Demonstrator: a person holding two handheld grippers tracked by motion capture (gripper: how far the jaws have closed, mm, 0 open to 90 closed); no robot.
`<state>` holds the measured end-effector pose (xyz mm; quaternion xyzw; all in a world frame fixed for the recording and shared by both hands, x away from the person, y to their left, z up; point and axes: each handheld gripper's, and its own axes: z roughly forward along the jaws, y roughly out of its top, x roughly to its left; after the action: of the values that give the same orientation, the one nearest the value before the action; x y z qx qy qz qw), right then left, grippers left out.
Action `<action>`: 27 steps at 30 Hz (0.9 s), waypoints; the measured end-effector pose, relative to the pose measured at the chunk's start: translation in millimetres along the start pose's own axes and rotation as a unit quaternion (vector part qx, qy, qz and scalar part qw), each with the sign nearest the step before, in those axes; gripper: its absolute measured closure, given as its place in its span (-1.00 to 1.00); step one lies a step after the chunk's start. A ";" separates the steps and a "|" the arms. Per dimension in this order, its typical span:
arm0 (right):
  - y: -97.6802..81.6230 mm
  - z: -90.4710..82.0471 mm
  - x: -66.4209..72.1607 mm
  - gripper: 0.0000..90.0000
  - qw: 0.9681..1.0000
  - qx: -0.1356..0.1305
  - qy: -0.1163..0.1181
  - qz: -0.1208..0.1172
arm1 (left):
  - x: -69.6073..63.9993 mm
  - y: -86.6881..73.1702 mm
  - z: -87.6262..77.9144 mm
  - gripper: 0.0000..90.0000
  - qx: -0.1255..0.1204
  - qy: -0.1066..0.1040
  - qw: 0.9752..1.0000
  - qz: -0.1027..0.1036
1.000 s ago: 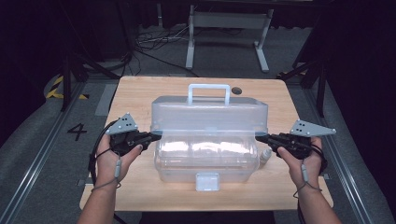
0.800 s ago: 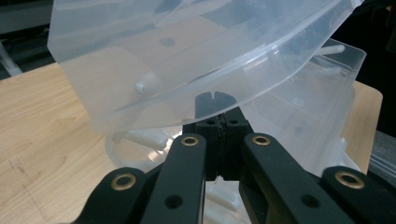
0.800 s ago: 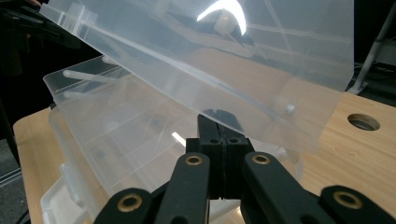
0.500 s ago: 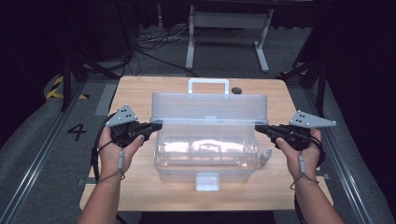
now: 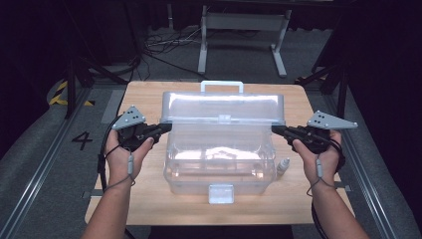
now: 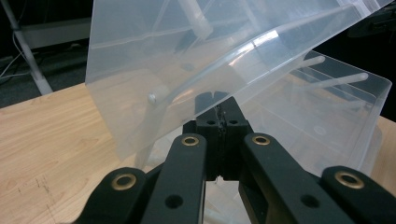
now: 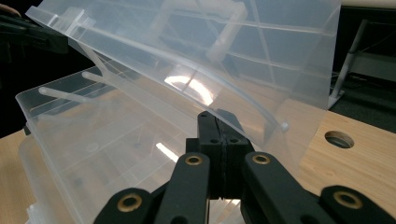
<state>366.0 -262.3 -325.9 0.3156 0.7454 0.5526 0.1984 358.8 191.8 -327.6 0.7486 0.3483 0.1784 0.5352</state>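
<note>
Now lid (image 5: 223, 107) resting atop both tools

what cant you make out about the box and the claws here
- High view: what lies inside the clear box is a pale blur behind glare.
- Left gripper view: the left claw tips sit under the lid edge; contact is unclear.
- Right gripper view: the right claw likewise.
- High view: small bottle, label too small.

Black fingers (image 6: 224, 126) with brass-ringed screws — grey three-cornered plates, trailing black cables.
</note>
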 end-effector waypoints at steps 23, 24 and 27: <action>10.5 7.2 -3.8 1.00 0.999 -0.012 -0.031 0.006 | 0.2 8.4 6.4 0.98 -0.017 0.040 0.999 0.000; 10.8 7.6 -4.1 1.00 0.999 -0.012 -0.032 0.007 | 0.3 8.6 6.6 0.97 -0.017 0.040 0.999 -0.001; 11.4 8.7 -5.3 1.00 0.999 -0.013 -0.035 0.008 | 0.9 9.3 7.2 0.97 -0.019 0.041 0.999 -0.002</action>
<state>378.3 -257.7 -318.1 0.3382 0.7283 0.5524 0.2238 367.1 185.8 -321.7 0.7294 0.3682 0.2145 0.5351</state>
